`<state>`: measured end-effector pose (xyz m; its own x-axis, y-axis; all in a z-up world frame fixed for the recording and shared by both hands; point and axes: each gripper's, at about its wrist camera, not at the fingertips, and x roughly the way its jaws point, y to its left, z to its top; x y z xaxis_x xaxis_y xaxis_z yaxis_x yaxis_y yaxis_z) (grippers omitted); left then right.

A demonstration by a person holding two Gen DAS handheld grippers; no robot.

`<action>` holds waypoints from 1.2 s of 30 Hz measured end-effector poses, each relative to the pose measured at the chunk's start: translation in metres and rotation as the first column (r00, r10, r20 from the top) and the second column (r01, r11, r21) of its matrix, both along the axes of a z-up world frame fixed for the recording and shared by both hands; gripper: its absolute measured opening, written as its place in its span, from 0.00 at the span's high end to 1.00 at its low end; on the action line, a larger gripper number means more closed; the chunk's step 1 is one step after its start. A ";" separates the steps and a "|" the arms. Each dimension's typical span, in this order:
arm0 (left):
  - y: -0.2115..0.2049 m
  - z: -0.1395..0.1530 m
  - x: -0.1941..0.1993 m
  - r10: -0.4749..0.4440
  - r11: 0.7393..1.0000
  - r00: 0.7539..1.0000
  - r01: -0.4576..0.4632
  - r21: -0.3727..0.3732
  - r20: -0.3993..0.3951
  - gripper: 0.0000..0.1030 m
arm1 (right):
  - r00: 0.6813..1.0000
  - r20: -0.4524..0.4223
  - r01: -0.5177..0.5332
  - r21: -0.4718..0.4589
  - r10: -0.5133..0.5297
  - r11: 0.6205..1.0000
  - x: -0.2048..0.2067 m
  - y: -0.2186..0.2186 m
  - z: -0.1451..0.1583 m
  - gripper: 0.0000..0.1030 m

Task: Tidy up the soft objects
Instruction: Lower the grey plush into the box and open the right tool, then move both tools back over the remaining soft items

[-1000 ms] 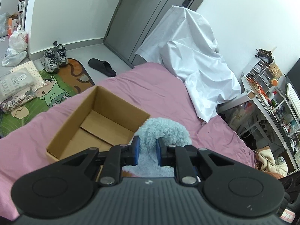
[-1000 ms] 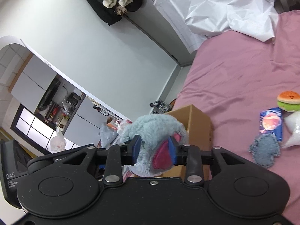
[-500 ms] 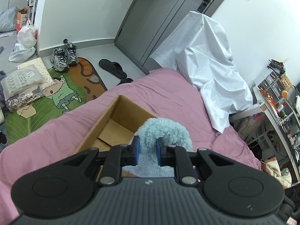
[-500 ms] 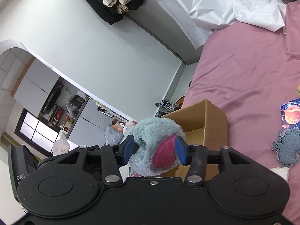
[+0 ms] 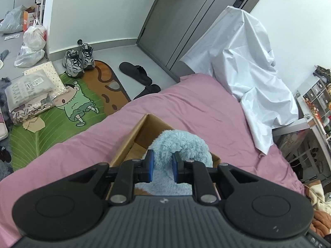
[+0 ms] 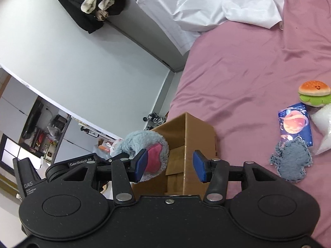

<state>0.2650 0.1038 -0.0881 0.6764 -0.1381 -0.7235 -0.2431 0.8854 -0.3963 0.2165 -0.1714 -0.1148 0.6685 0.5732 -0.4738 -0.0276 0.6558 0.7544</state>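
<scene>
Since a second ago our right tongs (image 6: 170, 166) have let go of the plush toy (image 6: 144, 144) and now gape wide, the toy just touching their left pad. Our left tongs (image 5: 162, 167) are pinched tight on the toy's blue fur (image 5: 182, 144), holding it just ahead of them, above the open cardboard box (image 5: 132, 142) on the pink bed (image 5: 186, 103). To the right of the right tongs lie a grey fuzzy patch (image 6: 291, 161), a planet card (image 6: 294, 124) and a burger plush (image 6: 314, 92). Beyond, a white sheet (image 5: 248, 62) is draped at the bed's far edge.
</scene>
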 end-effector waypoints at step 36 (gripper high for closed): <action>-0.044 0.051 -0.040 -0.043 0.963 0.994 0.069 0.261 -0.105 0.12 | 0.999 0.035 -0.001 -0.165 0.007 0.986 -0.030 -0.022 0.035 0.15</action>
<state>0.2249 0.0602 -0.0369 0.5977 0.0309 -0.8012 -0.2162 0.9684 -0.1239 0.1866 -0.1934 -0.0800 0.6842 0.4918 -0.5385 -0.0552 0.7713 0.6341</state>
